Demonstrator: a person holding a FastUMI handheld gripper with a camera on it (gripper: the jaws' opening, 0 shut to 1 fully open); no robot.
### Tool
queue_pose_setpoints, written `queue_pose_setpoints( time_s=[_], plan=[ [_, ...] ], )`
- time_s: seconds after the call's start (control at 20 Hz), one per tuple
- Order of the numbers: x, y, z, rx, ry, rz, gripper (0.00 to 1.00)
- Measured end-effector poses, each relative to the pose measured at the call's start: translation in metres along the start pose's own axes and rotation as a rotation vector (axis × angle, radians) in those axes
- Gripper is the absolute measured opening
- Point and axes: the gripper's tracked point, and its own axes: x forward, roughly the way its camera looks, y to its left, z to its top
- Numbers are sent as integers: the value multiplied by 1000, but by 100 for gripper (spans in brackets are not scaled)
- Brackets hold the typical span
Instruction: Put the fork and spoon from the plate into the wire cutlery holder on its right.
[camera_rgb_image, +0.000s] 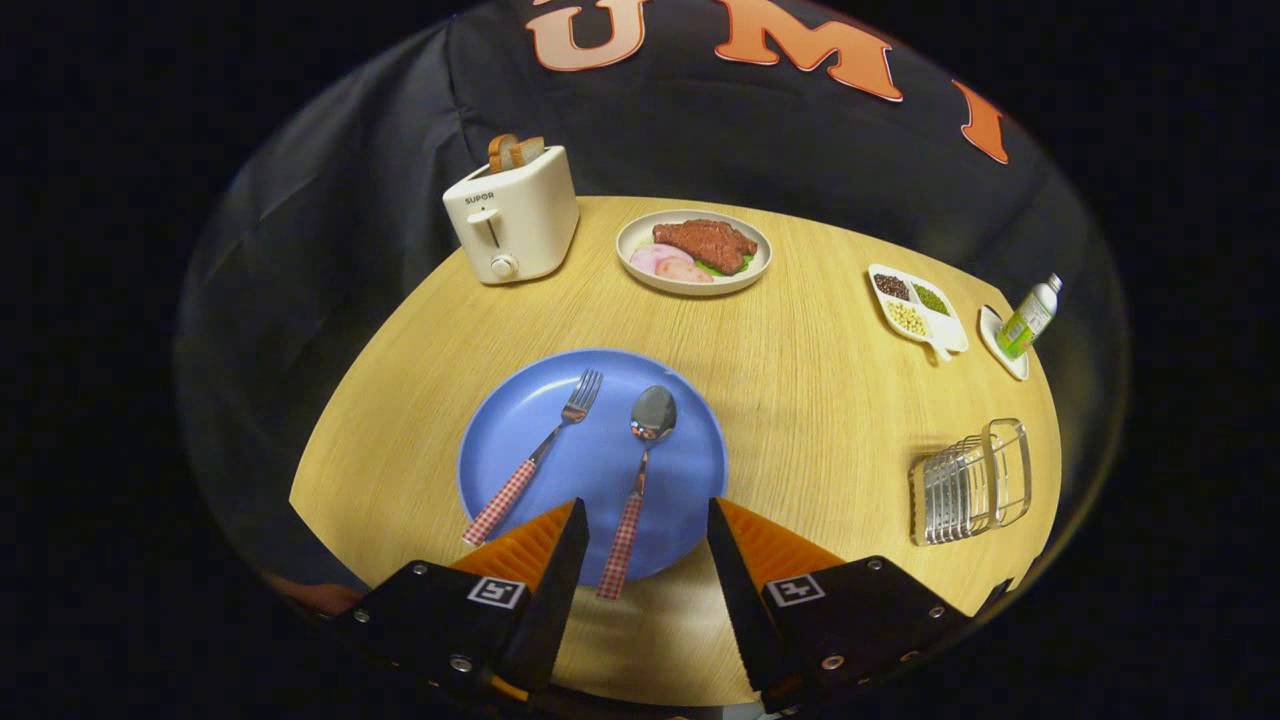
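- Fork (535, 456): on the blue plate (690, 470), left of the spoon, untouched.
- Spoon (640, 470): on the plate, handle lying between the fingers.
- Gripper (645, 545): fingers wide apart, empty; the approach step, it seems; next it likely needs to lower and close on the spoon handle.
- Holder (970, 485): on the table, well right of the plate, empty.

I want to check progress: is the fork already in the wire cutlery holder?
No, the fork lies on the blue plate beside the spoon, far from the wire cutlery holder.

The gripper (645, 520) hangs with jaws apart, seemingly gripping nothing.
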Motion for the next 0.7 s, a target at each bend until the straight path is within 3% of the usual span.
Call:
queue_pose_setpoints(
  time_s=[0.3, 0.7],
  plan=[
    [14, 11, -25, 15, 33, -2, 46],
    [22, 17, -40, 26, 56, -12, 24]
  ],
)
